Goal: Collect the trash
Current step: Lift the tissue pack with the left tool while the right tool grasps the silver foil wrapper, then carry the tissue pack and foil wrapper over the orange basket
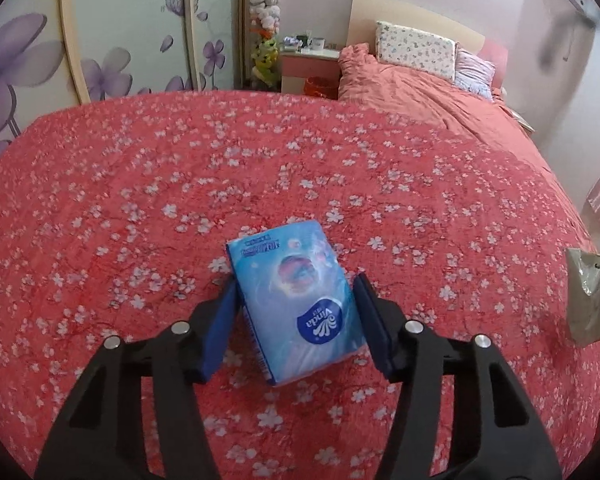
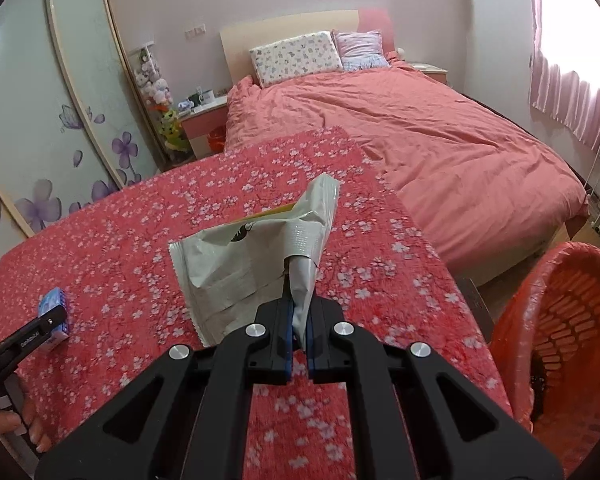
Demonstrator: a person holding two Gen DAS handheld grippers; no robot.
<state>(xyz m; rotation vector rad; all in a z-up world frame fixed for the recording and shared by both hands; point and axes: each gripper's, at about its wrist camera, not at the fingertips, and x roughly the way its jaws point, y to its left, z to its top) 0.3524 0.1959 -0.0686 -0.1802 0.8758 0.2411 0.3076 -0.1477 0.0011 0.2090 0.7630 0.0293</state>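
room: bedroom, pink bed (image 2: pixel 440 132) at back, wardrobe with purple flower print (image 1: pixel 28 80) on the left.
surface: worktop under a red blossom-print cloth (image 1: pixel 260 160); both trash items are over it.
tissue pack: blue pack (image 1: pixel 296 304) lies flat on the cloth, logo end toward the camera, slightly skewed to the finger line.
left gripper (image 1: pixel 296 320): fingers half open and straddling the pack; left pad looks to be at the pack's edge, right pad just clear. Contact not certain from this view. Looks like a pinch across the short width, not yet closed on it.
wrapper: crumpled grey-white snack bag (image 2: pixel 252 264), held up off the cloth, hanging loose above the fingers.
right gripper (image 2: pixel 298 320): fingers closed tight on a bunched corner of the bag. A corner grip makes sense, since thin film gives nothing else to bite.
bin: orange mesh basket with red liner (image 2: pixel 560 320), just right of the worktop edge, mouth facing the camera. Likely drop point; bag is near it, not over it.
risk: skewed pack may twist out when the fingers close.
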